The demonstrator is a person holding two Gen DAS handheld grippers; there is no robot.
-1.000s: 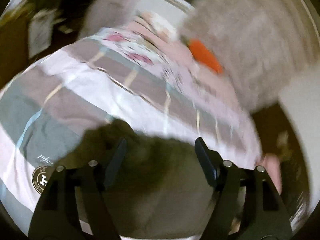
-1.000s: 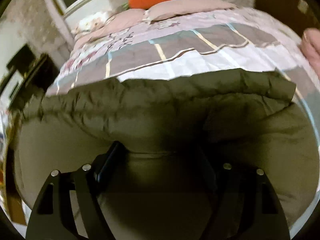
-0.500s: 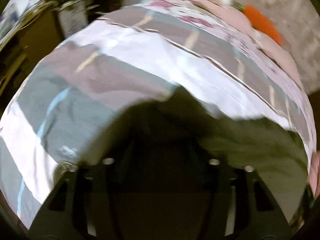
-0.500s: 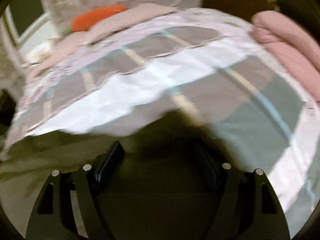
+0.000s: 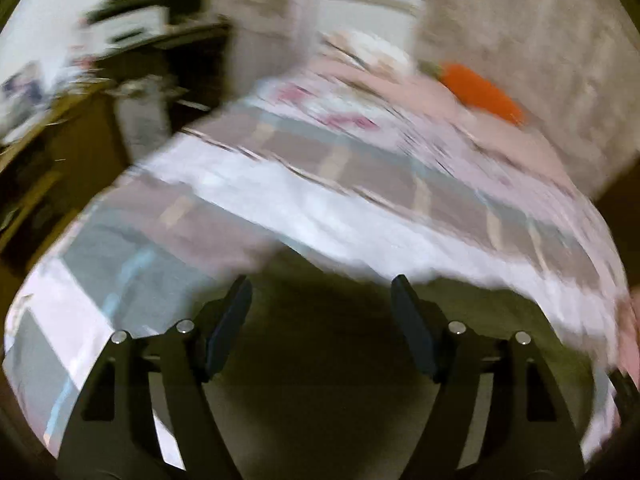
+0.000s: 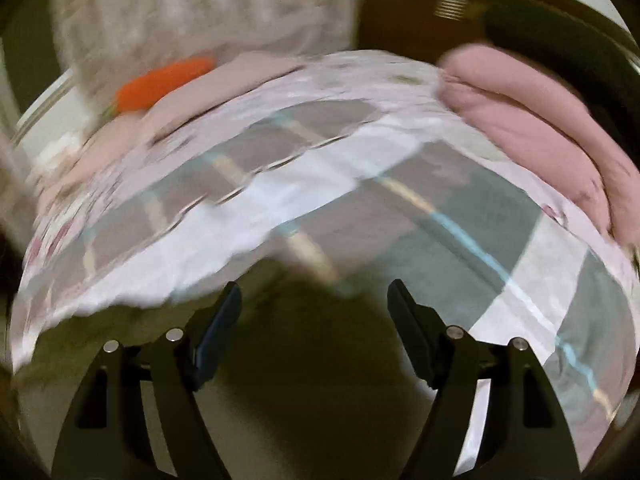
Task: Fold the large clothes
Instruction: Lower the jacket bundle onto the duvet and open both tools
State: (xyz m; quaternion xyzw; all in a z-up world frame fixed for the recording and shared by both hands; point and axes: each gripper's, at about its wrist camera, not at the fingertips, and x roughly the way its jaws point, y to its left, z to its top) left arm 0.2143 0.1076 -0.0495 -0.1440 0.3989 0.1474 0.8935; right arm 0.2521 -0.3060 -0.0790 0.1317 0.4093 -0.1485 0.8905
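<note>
An olive-green padded jacket (image 5: 320, 360) lies on the bed's patchwork quilt (image 5: 320, 184), filling the lower part of the left wrist view. My left gripper (image 5: 320, 292) is open, its fingers spread wide just above the jacket, with no cloth between them. In the right wrist view the same jacket (image 6: 312, 380) lies under my right gripper (image 6: 314, 296), which is also open and empty. The jacket's edge runs off to the left there. Both views are motion-blurred.
An orange carrot-shaped cushion (image 5: 484, 94) and pink pillows lie at the head of the bed. A pink folded blanket (image 6: 540, 116) sits at the bed's right side. A dark desk with clutter (image 5: 100, 80) stands left of the bed. A curtain (image 6: 200, 12) hangs behind.
Both grippers held the jacket half a second ago; their jaws have now opened and let it go. Both cameras have tilted up and pulled back.
</note>
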